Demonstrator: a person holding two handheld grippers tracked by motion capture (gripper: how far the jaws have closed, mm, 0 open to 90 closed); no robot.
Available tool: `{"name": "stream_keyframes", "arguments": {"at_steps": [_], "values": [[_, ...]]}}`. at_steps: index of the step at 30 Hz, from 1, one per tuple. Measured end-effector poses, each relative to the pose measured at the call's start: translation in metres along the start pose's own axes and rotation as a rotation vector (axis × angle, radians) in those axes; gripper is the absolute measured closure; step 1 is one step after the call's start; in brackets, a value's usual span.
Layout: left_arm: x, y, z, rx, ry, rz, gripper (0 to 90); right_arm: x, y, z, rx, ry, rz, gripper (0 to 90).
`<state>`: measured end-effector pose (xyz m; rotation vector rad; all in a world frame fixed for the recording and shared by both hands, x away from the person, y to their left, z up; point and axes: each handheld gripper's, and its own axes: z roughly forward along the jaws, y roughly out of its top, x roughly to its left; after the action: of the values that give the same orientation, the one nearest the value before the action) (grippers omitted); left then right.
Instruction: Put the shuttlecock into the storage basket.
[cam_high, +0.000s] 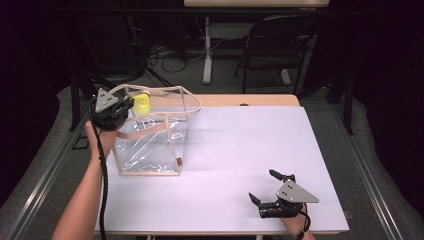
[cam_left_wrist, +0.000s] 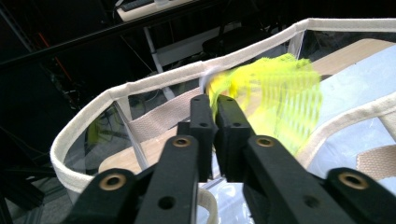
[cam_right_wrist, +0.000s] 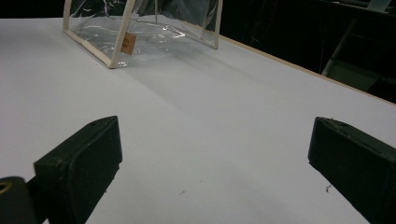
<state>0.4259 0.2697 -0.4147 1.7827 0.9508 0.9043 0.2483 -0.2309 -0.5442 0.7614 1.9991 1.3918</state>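
At the near right edge of the table (cam_high: 300, 150), the right gripper (cam_high: 265, 187) is resting with jaws spread wide, waiting empty; farther left, the left gripper (cam_high: 129, 103) is pinching the yellow mesh piece (cam_left_wrist: 275, 100) tight, hanging it over the clear bag's (cam_high: 150, 150) open mouth, apparently to drop it inside

blk grippers (cam_high: 264, 188), grey tri plates, brass screws, blk cables

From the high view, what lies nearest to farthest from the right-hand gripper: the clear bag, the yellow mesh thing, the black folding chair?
From the right gripper:
1. Clear plastic bag with beige trim, on the table's left.
2. Yellow mesh item, at the bag's top, in the left gripper.
3. Black folding chair, behind the table.
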Motion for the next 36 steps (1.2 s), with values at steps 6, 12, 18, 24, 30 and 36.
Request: {"name": "stream_keyframes", "arguments": {"at_steps": [6, 12, 18, 24, 30, 36], "values": [[-0.001, 0.0, -0.002, -0.005, -0.007, -0.006, 75.1, 0.0, 0.0, 0.0, -0.003, -0.002, 0.0, 2.5], [-0.009, 0.005, -0.007, -0.01, -0.059, 0.008, 57.4, 0.0, 0.0, 0.0, -0.004, -0.003, 0.003, 2.6], [-0.021, 0.008, -0.012, -0.015, -0.101, 0.019, 35.1, -0.001, 0.0, -0.001, -0.004, -0.005, 0.003, 2.6], [-0.033, 0.007, -0.017, -0.024, -0.14, 0.036, 19.7, -0.001, 0.0, -0.001, -0.005, -0.005, 0.003, 2.6], [-0.043, 0.003, -0.02, -0.04, -0.17, 0.04, 12.9, -0.001, 0.0, -0.001, -0.006, -0.004, 0.002, 2.6], [-0.051, 0.0, -0.022, -0.022, -0.193, 0.043, 6.0, -0.001, 0.001, -0.001, -0.009, -0.005, 0.0, 2.6]]}}
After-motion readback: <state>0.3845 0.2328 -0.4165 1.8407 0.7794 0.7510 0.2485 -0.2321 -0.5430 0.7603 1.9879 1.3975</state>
